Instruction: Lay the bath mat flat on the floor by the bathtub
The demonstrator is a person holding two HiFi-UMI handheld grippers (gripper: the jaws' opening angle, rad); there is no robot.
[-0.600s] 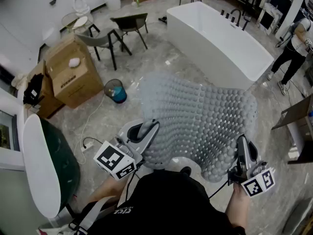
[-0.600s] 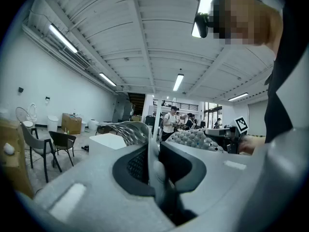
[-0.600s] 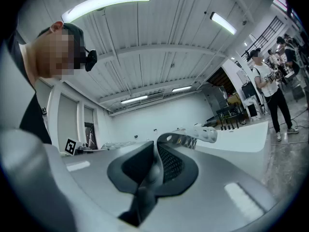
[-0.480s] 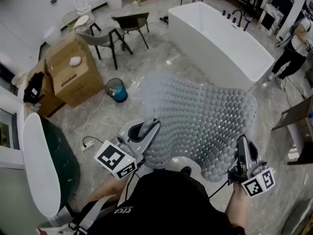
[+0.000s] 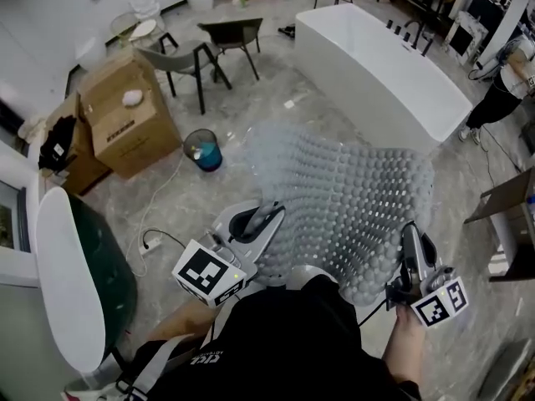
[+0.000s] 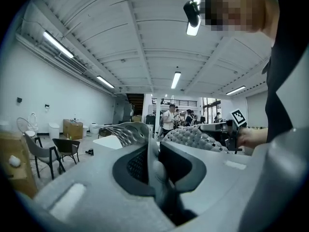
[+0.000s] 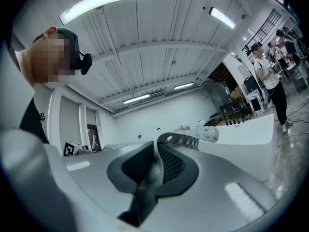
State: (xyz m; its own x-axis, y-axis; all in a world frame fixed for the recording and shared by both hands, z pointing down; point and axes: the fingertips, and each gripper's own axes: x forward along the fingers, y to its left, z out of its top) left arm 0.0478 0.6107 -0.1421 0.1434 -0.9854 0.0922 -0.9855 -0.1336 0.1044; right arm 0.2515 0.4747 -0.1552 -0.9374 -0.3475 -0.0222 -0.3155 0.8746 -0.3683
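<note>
Hanging in the air above the floor (image 5: 209, 199), the bath mat (image 5: 351, 190) is clenched at its near edge by the left gripper (image 5: 269, 214) and right gripper (image 5: 408, 234), with its far edge reaching toward the bathtub (image 5: 376, 57) beyond.

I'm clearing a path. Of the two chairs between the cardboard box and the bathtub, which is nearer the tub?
The darker chair, farther back and nearer the bathtub; the grey chair stands right beside the cardboard box.
</note>
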